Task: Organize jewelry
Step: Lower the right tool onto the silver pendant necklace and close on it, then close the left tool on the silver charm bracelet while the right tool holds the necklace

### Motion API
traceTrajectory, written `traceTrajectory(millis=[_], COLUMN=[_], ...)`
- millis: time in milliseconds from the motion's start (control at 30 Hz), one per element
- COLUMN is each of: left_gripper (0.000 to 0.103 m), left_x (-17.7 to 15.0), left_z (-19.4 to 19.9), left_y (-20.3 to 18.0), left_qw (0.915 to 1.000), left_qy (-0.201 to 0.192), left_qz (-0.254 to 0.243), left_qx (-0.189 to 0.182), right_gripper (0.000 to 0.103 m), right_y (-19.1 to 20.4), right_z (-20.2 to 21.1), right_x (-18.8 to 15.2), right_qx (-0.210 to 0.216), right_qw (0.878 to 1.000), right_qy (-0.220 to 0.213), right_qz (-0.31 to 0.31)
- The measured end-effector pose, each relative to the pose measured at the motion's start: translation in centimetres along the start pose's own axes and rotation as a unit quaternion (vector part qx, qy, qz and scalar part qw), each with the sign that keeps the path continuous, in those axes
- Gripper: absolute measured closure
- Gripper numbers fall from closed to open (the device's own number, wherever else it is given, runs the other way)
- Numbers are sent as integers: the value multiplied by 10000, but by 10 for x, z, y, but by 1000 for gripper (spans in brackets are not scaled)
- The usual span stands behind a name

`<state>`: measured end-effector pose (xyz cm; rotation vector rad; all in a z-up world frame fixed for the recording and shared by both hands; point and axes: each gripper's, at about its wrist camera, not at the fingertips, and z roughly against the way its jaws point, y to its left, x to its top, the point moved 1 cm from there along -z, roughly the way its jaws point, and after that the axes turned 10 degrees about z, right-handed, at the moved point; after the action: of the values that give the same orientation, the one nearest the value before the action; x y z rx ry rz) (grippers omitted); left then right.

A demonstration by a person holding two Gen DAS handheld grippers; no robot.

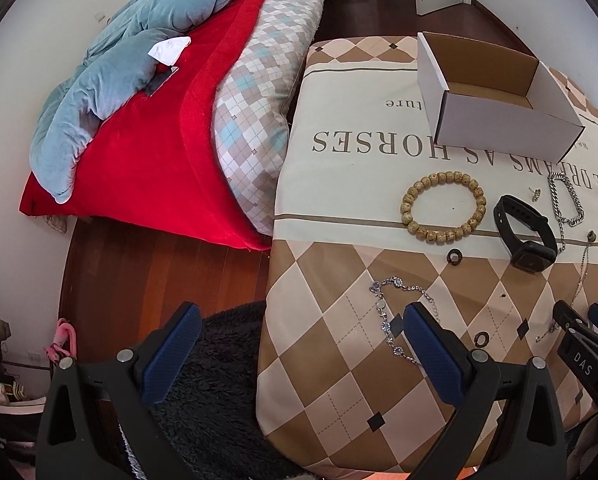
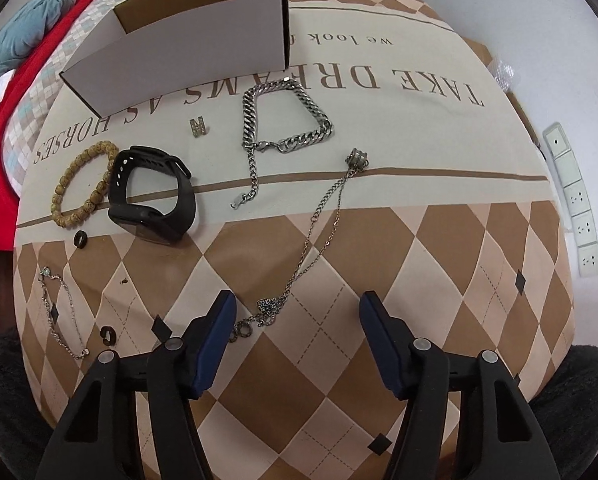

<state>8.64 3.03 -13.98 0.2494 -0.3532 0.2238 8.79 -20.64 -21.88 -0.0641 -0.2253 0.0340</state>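
Jewelry lies on a checked cloth (image 1: pixel 339 380) in front of an empty white cardboard box (image 1: pixel 495 96) (image 2: pixel 179 40). There is a wooden bead bracelet (image 1: pixel 443 208) (image 2: pixel 81 184), a black smartwatch (image 1: pixel 527 232) (image 2: pixel 151 196), a thick silver chain (image 2: pixel 287 120) (image 1: pixel 567 200), a thin necklace with a ring pendant (image 2: pixel 319 232), a small M charm (image 2: pixel 198 126), a gem bracelet (image 1: pixel 403 320) (image 2: pixel 59 312) and two dark rings (image 1: pixel 455 256) (image 2: pixel 108 335). My left gripper (image 1: pixel 299 352) is open, low at the cloth's left edge, its right finger on the gem bracelet. My right gripper (image 2: pixel 297 340) is open over the necklace's near end.
A bed with red blanket (image 1: pixel 147 152) and teal quilt (image 1: pixel 139 48) stands left of the cloth. A dark fuzzy rug (image 1: pixel 211 380) and wooden floor (image 1: pixel 139 272) lie below. A white power strip (image 2: pixel 575 200) runs along the right wall.
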Motion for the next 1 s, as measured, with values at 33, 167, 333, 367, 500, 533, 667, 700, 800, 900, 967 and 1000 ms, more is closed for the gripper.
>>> traceTrajectory(millis=[33, 167, 333, 367, 500, 533, 667, 700, 800, 900, 967, 1000], left_gripper=[0, 0, 0, 0, 0, 0, 1, 3, 18, 41, 49, 61], left_x=[0, -1, -7, -9, -19, -21, -17, -14, -5, 0, 1, 1], left_z=[0, -5, -16, -17, -26, -31, -51, -56, -69, -75, -74, -72], left_y=[0, -1, -6, -8, -11, -12, -9, -7, -8, -18, -26, -30], left_qw=[10000, 9998, 9985, 9983, 9956, 9940, 9873, 9853, 9828, 9845, 9871, 9879], left_qy=[5, 133, 386, 415, 696, 810, 1135, 1177, 1233, 1180, 1055, 955], left_qz=[-2, 30, 42, 28, 57, 97, 348, 439, 524, 320, 144, 37], left_qx=[-5, -130, -375, -398, -632, -725, -1060, -1157, -1271, -1259, -1192, -1219], right_gripper=[44, 87, 95, 96, 96, 96, 96, 96, 96, 97, 96, 96], right_y=[3, 15, 0, -6, -36, -41, -54, -56, -62, -64, -65, -65], right_z=[2, 9, 16, 16, 18, 18, 16, 16, 14, 14, 13, 13], right_x=[-3, -15, -27, -27, -27, -28, -27, -26, -18, -16, -13, -13], right_qx=[5, -27, 60, 73, 64, 51, 19, 22, 26, 30, 28, 25], right_qw=[10000, 9993, 9997, 9998, 9998, 9997, 9995, 9995, 9994, 9994, 9994, 9995], right_qy=[-49, -203, -160, -157, -110, -114, -92, -80, -70, -64, -57, -54], right_qz=[48, 308, 193, 120, -172, -216, -308, -318, -337, -336, -329, -321])
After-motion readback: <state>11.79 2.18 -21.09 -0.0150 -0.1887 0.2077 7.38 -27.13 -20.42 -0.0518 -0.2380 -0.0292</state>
